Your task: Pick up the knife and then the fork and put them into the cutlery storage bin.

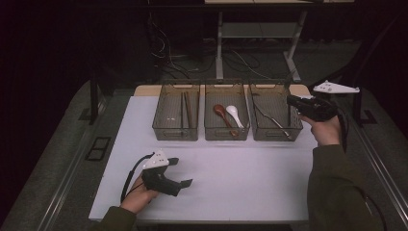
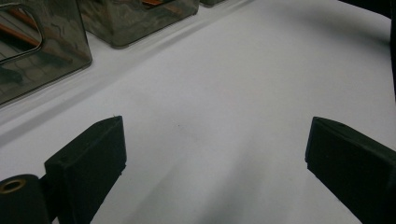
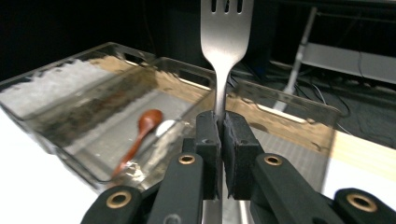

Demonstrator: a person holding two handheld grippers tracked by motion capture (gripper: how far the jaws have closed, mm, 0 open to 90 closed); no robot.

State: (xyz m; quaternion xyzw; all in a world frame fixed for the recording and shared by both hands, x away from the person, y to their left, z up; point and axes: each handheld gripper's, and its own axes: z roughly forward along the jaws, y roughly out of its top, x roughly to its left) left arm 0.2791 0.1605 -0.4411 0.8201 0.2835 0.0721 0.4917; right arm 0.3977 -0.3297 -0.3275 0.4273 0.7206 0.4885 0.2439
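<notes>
A white table [image 1: 250, 192] carries three clear plastic bins [image 1: 226, 132] sorting utensils. The right gripper [image 3: 222, 140] pinches a silver metal fork [image 3: 226, 32] above the rightmost bin, likely for dropping in. The left gripper [image 2: 215, 154] rests spread, idle.

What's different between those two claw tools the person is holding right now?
The right gripper is shut on a fork; the left gripper is open and holds nothing. The right gripper is raised beside the rightmost bin; the left gripper sits low over the bare white table. Both have black jaws and a pale plate on top.
</notes>
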